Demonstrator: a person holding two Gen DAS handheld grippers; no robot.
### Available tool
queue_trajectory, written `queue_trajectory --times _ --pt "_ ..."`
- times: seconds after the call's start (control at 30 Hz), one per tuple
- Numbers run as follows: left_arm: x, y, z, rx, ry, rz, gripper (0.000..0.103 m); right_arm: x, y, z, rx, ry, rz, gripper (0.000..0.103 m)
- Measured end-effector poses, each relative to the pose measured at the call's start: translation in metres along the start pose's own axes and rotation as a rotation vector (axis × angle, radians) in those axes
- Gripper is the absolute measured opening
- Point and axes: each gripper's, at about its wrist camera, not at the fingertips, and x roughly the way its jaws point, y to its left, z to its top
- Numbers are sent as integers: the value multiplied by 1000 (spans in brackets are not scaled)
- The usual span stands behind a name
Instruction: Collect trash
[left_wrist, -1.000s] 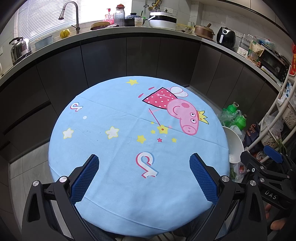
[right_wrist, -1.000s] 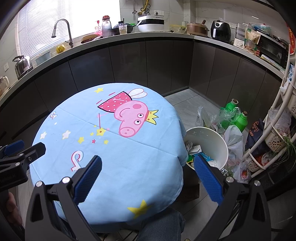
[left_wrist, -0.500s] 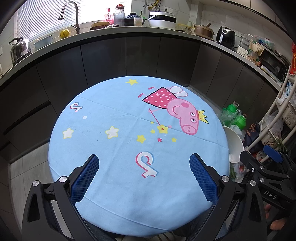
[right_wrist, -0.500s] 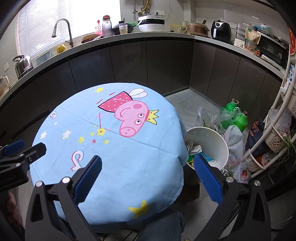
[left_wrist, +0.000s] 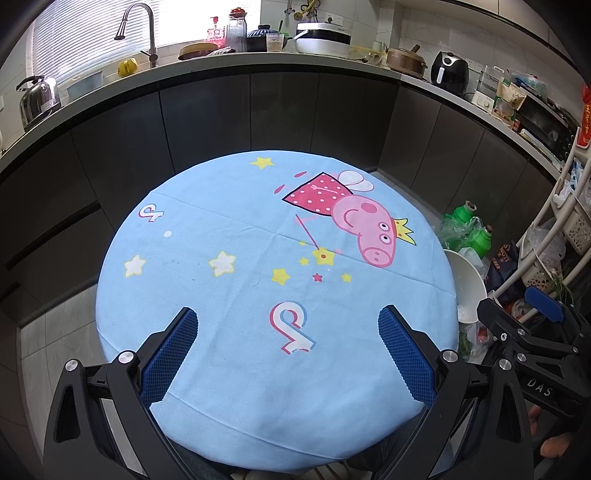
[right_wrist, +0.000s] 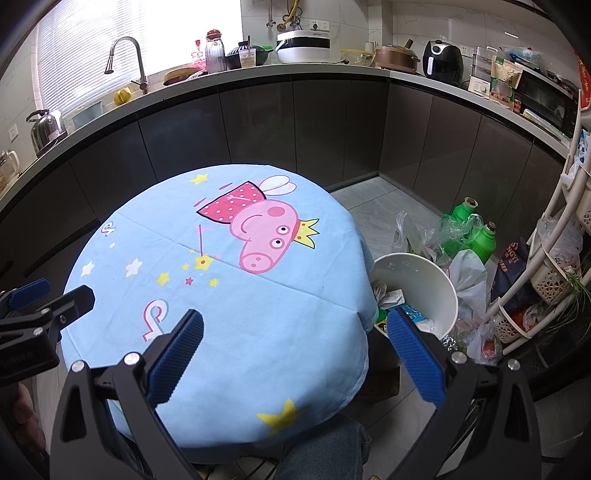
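Note:
A round table with a light blue cartoon-pig cloth fills both views; it also shows in the right wrist view. No loose trash lies on the cloth. A white trash bin stands on the floor at the table's right edge, with wrappers inside; its rim shows in the left wrist view. My left gripper is open and empty above the table's near edge. My right gripper is open and empty above the table's near right edge, beside the bin.
Green bottles and plastic bags crowd the floor behind the bin. A white rack with baskets stands at the right. Dark cabinets under a cluttered counter curve behind the table. Each gripper shows in the other's view.

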Motion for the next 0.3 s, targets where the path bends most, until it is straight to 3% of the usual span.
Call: queue_trajectory --times 0.3 --pt "4 3 4 5 2 -3 95 1 3 0 0 1 2 100"
